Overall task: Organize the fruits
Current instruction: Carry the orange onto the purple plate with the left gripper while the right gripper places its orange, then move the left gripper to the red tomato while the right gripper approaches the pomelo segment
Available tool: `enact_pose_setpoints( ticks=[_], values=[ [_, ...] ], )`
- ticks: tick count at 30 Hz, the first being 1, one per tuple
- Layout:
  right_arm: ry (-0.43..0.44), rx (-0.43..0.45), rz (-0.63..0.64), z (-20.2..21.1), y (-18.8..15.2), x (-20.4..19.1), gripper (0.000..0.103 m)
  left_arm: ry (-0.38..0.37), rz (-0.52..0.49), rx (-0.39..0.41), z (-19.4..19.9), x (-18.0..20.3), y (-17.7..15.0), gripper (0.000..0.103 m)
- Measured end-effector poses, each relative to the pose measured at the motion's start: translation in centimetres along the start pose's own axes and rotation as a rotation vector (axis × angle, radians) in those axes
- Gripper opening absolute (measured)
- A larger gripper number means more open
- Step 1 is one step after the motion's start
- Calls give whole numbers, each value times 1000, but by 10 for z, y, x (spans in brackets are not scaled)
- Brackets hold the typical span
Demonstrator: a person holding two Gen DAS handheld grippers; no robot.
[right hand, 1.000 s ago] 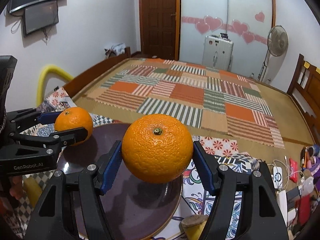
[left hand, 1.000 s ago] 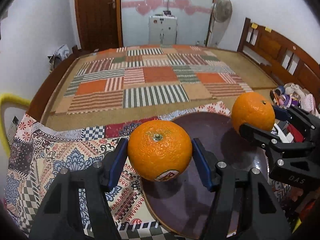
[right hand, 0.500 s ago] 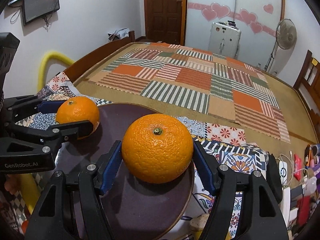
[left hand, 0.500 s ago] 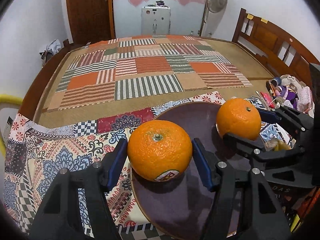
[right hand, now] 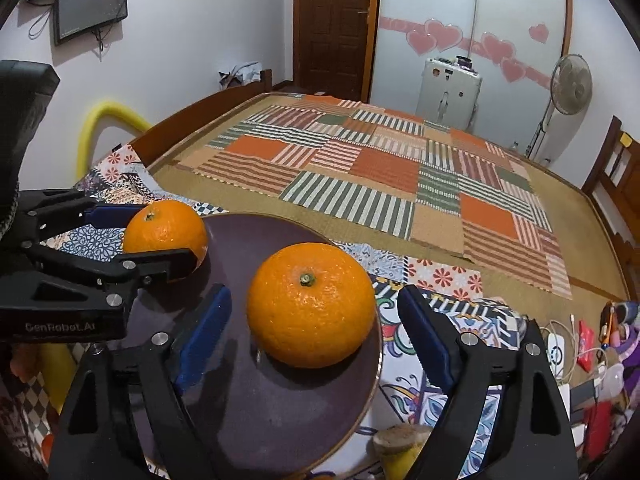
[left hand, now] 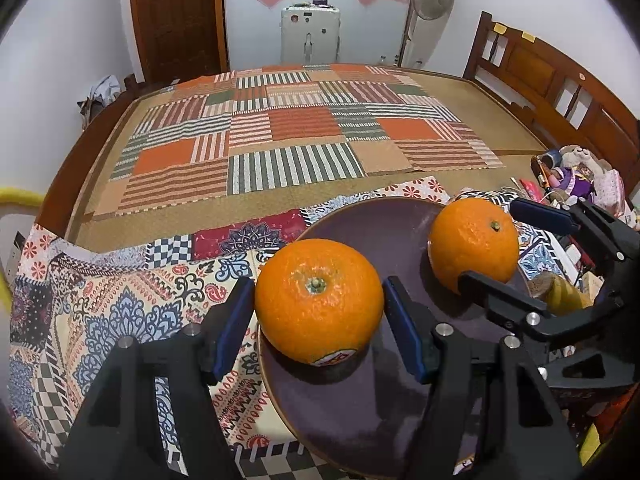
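Your left gripper (left hand: 318, 328) has its blue fingers (left hand: 234, 330) pressed against an orange with a sticker (left hand: 319, 300), which sits at the left edge of the dark plate (left hand: 372, 412). Your right gripper (right hand: 314, 340) is opening: its fingers (right hand: 202, 334) stand clear on both sides of the second orange (right hand: 311, 305), which rests on the plate (stem up, near the right rim). The plate lies on a patterned cloth (left hand: 120, 292).

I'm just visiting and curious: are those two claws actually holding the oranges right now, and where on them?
The left gripper clamps its orange by the sides, over the plate. The right gripper is opening; its orange sits free between the jaws.
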State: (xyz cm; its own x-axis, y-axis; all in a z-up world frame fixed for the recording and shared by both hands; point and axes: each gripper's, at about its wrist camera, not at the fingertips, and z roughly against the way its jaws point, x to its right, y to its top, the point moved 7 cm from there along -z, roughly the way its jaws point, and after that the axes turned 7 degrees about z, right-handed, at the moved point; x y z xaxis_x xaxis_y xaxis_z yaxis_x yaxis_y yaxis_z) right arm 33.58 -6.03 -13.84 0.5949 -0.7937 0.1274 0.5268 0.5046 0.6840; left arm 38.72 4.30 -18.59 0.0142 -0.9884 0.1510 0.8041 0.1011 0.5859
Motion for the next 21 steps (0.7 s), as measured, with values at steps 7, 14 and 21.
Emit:
enact_pose_setpoints(
  ticks=[7, 14, 21],
  values=[
    [-24, 32, -12, 18, -3, 6, 83, 5, -11, 95, 26, 3, 5, 70],
    [-51, 106, 7, 43, 2, 5, 83, 18, -23, 162, 59, -2, 0, 70],
    [-54, 153, 6, 59, -6, 2, 83, -4, -1, 182, 88, -12, -25, 72]
  ],
)
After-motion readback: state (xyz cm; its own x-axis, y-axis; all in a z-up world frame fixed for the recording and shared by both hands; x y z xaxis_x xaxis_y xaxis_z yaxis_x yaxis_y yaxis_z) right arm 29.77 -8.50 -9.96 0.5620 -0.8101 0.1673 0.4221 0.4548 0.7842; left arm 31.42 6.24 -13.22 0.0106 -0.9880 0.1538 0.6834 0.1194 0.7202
